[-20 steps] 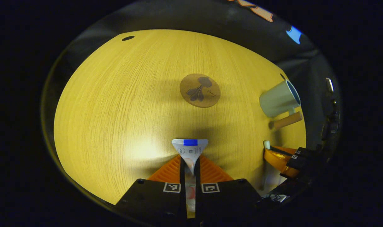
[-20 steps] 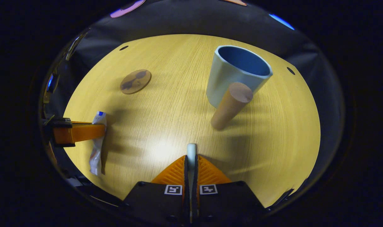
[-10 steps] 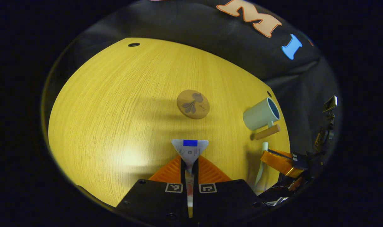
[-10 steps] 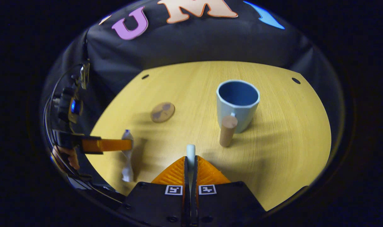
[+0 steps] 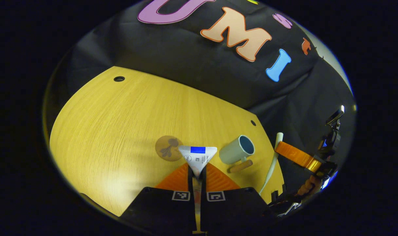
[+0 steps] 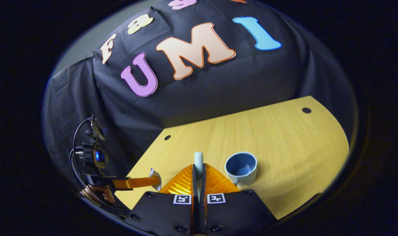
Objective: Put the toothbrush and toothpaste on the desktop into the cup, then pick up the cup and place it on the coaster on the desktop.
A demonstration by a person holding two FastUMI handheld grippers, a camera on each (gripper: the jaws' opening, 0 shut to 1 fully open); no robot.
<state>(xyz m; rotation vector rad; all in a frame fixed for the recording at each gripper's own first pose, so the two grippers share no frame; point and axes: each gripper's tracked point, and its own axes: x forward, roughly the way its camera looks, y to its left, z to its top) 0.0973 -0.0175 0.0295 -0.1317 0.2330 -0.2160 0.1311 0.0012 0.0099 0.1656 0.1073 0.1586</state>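
Orange jaws of the left gripper (image 5: 197,167) clamp the toothpaste (image 5: 197,156); the right gripper (image 6: 199,170) clamps the toothbrush (image 6: 198,159), cup (image 6: 241,167) just right.

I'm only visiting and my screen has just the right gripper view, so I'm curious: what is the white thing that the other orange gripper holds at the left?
Observer: A white toothpaste tube. The left gripper is shut on it, with the flat crimped end and its blue band pointing forward.
Operator: Is there a coaster anywhere?
Observer: Yes. A round brown coaster with a dark leaf print lies flat on the yellow wooden desktop, apart from the pale blue cup.
Operator: How long is the pale stick between my fingers?
Observer: It is a long white toothbrush. The right gripper pinches it near one end, and the rest curves down below.
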